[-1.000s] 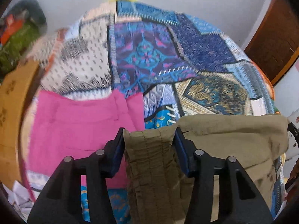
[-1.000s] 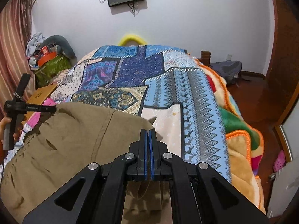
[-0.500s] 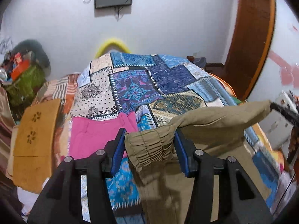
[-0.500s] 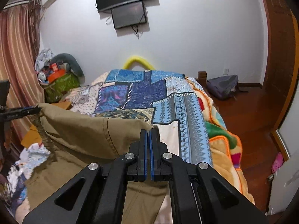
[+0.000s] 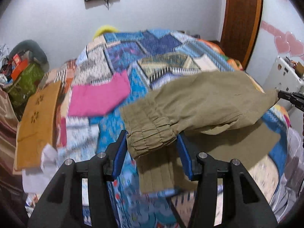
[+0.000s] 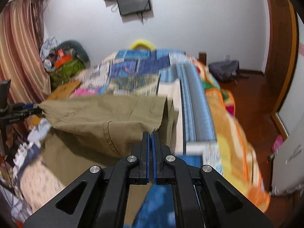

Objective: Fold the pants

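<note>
Overhead, no writing is legible; pants [image 5: 199, 102] are gripped by both left gripper [image 5: 152, 150] and right gripper [image 6: 151, 134] above the patchwork bed [image 5: 152, 57], by white walls [image 6: 190, 19].

Light: you have even, soft indoor light in both views; its source is not seen.
Shadows: a soft dark shadow lies under the lifted pants [image 5: 199, 102].
Blur: the bed cover [image 5: 117, 57] is smeared by motion in both views, and its patterns break into streaks.
Sharp parts: the left gripper [image 5: 152, 152] and the right gripper [image 6: 151, 146] stay crisp.
Edges: strong fisheye bending, black corners.
Glare: the wooden floor [image 6: 252, 95] shines a little.
</note>
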`<state>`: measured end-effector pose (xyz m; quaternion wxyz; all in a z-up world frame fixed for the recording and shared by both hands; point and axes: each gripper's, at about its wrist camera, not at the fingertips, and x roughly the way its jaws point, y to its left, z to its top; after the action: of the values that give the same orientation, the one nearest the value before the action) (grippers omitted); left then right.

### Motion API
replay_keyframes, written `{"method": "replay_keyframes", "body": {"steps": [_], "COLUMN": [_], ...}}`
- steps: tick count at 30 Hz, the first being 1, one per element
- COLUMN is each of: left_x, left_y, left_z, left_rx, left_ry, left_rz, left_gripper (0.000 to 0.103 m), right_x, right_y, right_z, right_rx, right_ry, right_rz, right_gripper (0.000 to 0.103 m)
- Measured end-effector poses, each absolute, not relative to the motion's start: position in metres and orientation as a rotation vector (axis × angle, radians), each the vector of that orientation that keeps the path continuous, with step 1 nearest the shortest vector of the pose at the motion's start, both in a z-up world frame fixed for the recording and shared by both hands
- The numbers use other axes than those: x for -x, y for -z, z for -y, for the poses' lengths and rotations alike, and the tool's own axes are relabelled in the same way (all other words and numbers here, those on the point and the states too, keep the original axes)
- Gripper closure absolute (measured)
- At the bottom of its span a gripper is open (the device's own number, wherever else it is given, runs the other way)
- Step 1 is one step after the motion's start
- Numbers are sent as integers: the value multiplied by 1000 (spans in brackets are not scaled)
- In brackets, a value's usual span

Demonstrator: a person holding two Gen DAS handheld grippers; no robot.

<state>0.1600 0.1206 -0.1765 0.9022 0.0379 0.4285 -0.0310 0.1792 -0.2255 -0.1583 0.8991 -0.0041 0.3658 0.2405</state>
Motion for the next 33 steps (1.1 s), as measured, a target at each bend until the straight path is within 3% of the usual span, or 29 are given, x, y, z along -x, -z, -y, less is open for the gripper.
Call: {"method": "replay_keyframes", "body": {"steps": [9,15,17,21,22,33], "left_x": [-120,-108,-107,-113,-115,-128], "left_y": [215,192,177,162,162,193], "left_z": [-129,-134,-131,-114,-108,-43], "left_rx": [-66,-59,-40,-62,-77,-158], "left_ry": [34,18,40,77,84,262], "left_rz": [-993,-929,-888,-862,-863,-945], "left_gripper": [52,52,52,50,48,48], "right_x": [-136,-120,-119,-115,-115,-114], "right_y": [204,195,185,170,166,189], "right_z": [226,229,226,210,204,118], "right_rx": [37,59,64,75,80,273], "right_ry": [-471,-457,-462,-497,-515,-724], "right_rz": [-877,-866,-857,-809,-790,-805], "right_gripper": [100,100,97,62,58,54]}}
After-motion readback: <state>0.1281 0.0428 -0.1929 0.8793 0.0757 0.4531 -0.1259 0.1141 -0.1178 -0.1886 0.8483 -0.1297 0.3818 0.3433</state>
